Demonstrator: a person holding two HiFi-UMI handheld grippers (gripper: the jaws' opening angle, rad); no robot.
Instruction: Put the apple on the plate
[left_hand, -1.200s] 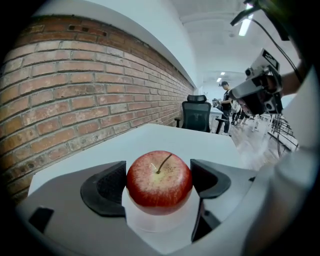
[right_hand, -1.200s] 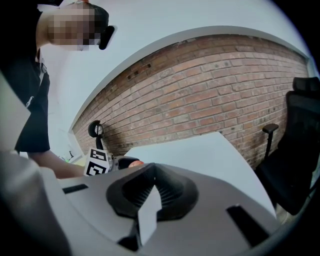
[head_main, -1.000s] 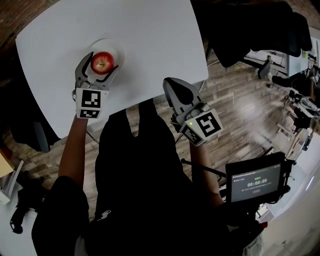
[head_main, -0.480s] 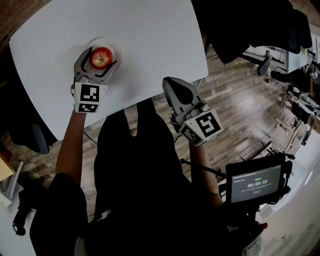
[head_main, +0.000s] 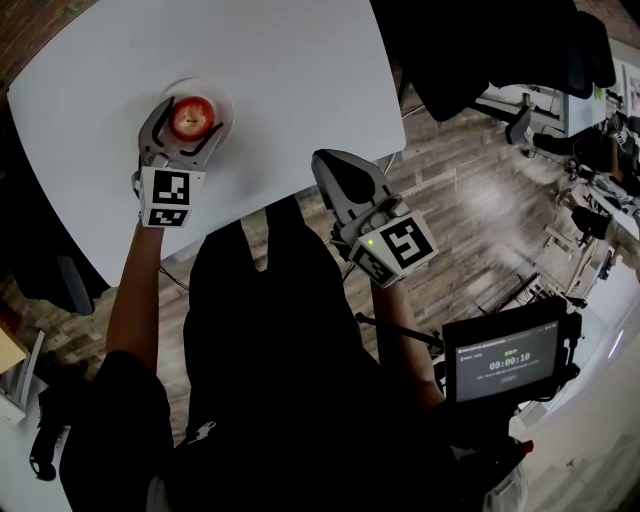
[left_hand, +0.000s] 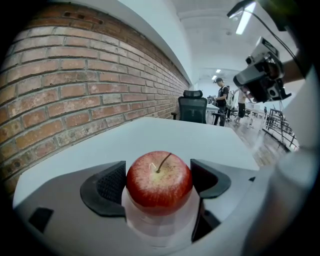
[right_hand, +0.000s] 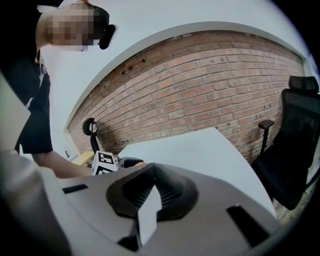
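A red apple (head_main: 190, 117) (left_hand: 159, 182) sits upright, stem up, on a small white plate (head_main: 218, 100) (left_hand: 160, 227) near the left front of the white table (head_main: 290, 70). My left gripper (head_main: 186, 120) (left_hand: 159, 181) reaches over the table's edge, and its dark pads (left_hand: 112, 185) press against both sides of the apple, so it is shut on it. My right gripper (head_main: 328, 163) (right_hand: 150, 187) hangs off the table's front edge above the wooden floor, with its jaws shut together on nothing.
A brick wall (left_hand: 75, 85) runs along the table's far side. Black office chairs (head_main: 480, 50) (left_hand: 193, 107) stand to the right and at the far end. A small screen (head_main: 505, 360) is at the lower right. People stand far off (left_hand: 220, 95).
The whole head view has drifted a little up and left. The left gripper stays round the apple over the plate. The right gripper keeps its pose.
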